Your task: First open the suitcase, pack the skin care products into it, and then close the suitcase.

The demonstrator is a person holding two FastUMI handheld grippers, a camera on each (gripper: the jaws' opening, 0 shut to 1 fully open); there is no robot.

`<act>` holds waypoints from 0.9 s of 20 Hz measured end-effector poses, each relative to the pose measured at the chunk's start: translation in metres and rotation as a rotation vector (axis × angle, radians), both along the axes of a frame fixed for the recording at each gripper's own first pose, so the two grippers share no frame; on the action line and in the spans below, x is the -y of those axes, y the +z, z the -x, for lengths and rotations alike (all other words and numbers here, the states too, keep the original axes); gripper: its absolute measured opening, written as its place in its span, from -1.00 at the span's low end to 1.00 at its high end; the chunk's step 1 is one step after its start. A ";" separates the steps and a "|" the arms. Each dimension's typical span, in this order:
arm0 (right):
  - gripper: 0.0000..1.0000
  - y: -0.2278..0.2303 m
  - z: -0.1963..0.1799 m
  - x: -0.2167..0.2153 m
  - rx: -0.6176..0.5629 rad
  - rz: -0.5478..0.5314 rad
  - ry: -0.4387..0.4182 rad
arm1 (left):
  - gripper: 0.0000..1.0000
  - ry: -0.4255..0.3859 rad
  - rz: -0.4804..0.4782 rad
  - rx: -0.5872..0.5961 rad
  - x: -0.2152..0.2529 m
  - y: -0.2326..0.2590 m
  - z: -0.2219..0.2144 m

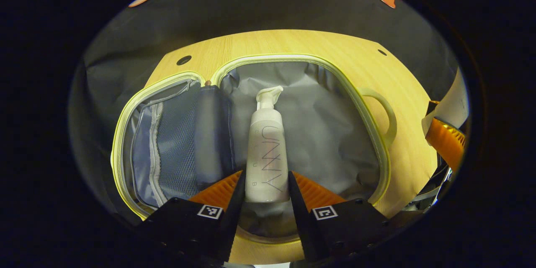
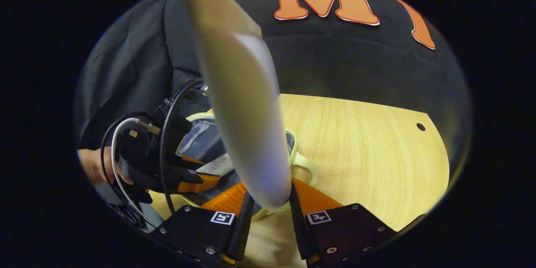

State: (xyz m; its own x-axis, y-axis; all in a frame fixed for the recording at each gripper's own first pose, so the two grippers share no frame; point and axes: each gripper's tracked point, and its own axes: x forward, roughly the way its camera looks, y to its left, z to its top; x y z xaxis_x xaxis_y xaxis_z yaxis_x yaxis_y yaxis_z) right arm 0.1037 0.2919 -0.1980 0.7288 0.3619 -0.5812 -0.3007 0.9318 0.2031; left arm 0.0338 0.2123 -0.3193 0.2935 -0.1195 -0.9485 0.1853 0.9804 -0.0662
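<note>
1. The right gripper [image 2: 268, 201] sits at the bottom centre of the frame, its two fingers pressed against the base of a pale tube [image 2: 245, 104].
2. The tube runs up from the fingers to the upper left of the frame, blurred and close to the lens.
3. The left gripper [image 2: 197, 178] shows at the lower left, with black and white cables [image 2: 121, 150] looping around it and a hand [image 2: 94, 167] holding it at the frame's left edge.
4. The open suitcase [image 2: 201, 134], with its light rim and handle [image 2: 307, 165], lies at centre left behind the tube.
5. The wooden table [image 2: 368, 150] fills the right half.
</note>
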 end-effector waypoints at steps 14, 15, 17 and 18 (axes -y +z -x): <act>-0.04 -0.035 0.000 -0.044 -0.207 -0.124 0.074 | 0.39 0.181 0.029 -0.035 -0.009 0.029 0.028; -0.13 -0.037 -0.001 -0.050 -0.228 -0.137 0.080 | 0.38 0.216 0.043 -0.007 -0.018 0.041 0.030; -0.04 -0.040 -0.001 -0.059 -0.281 -0.173 0.084 | 0.39 0.280 0.044 0.050 -0.042 0.060 0.032; -0.04 -0.042 0.001 -0.062 -0.308 -0.180 0.086 | 0.39 0.306 0.012 0.081 -0.061 0.067 0.033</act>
State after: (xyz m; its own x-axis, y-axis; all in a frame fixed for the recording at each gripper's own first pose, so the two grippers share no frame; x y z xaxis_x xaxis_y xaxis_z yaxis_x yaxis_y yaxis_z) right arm 0.1027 0.3537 -0.2401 0.4923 0.5306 -0.6900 -0.2759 0.8470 0.4545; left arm 0.0009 0.2730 -0.2523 0.3918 -0.0249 -0.9197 -0.1131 0.9908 -0.0750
